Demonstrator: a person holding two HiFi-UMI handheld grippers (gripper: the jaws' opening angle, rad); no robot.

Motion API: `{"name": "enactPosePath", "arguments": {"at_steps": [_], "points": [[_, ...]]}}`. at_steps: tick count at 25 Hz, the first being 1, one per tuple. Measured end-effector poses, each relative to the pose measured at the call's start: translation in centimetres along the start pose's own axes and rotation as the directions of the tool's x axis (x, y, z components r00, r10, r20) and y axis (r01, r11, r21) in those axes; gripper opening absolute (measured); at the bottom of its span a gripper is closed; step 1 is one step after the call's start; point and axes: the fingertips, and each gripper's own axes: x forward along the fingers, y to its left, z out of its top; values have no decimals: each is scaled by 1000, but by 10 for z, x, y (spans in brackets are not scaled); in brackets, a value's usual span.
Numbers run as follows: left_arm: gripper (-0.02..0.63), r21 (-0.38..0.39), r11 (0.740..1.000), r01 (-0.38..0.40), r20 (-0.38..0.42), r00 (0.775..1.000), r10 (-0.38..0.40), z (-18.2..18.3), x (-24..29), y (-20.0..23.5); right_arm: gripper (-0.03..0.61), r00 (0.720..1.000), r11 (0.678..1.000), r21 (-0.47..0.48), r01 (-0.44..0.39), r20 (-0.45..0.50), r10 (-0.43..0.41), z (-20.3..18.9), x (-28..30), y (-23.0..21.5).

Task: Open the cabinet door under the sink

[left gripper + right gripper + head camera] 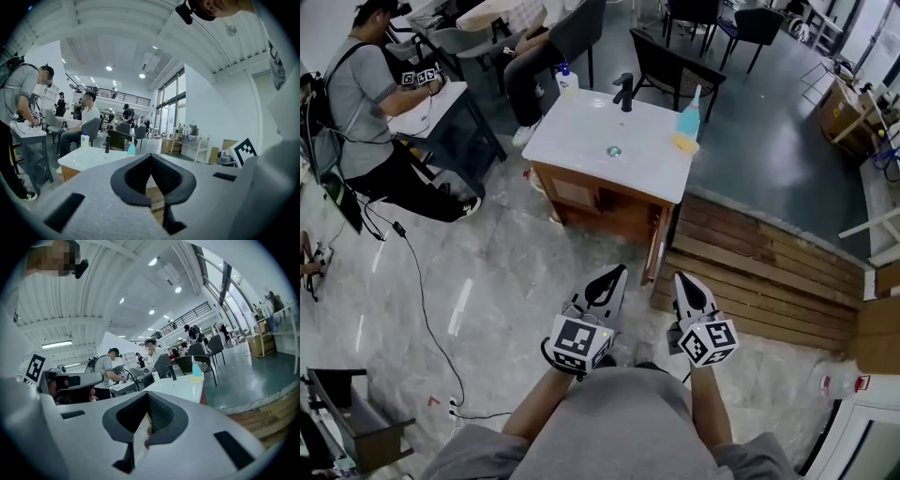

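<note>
We hold the left gripper [614,275] and right gripper [682,279] at bottom centre, jaws pressed together on nothing. Upper centre, the cabinet door [655,246] under the sink [614,150] stands swung outward (edge-on to us), so the opening looks done.

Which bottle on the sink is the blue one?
The blue bottle stands by the yellow sponge, right of the faucet in the head view. The other bottle, left of the faucet, is white with a blue cap.
</note>
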Motion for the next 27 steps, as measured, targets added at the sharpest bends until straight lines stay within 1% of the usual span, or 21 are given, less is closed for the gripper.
{"name": "enactPosePath", "arguments": {"at_steps": [4, 7, 13, 18, 27], "points": [[7, 3, 1000, 9, 10, 1000, -9, 7, -11, 13, 8, 999, 999, -37, 21, 25, -20, 8, 3, 18], [7, 0, 1000, 27, 19, 999, -27, 10, -17, 19, 8, 998, 998, -47, 40, 50, -37, 14, 3, 30], [8, 1, 998, 60, 28, 998, -60, 13, -28, 19, 8, 996, 995, -73, 61, 70, -56, 21, -3, 47], [7, -5, 998, 58, 35, 998, -58, 16, -31, 16, 8, 995, 994, -88, 71, 72, -65, 24, -10, 49], [6, -14, 999, 41, 48, 998, -40, 15, -32, 7, 8, 996, 992, -117, 55, 76, -47, 29, -19, 50]]}}
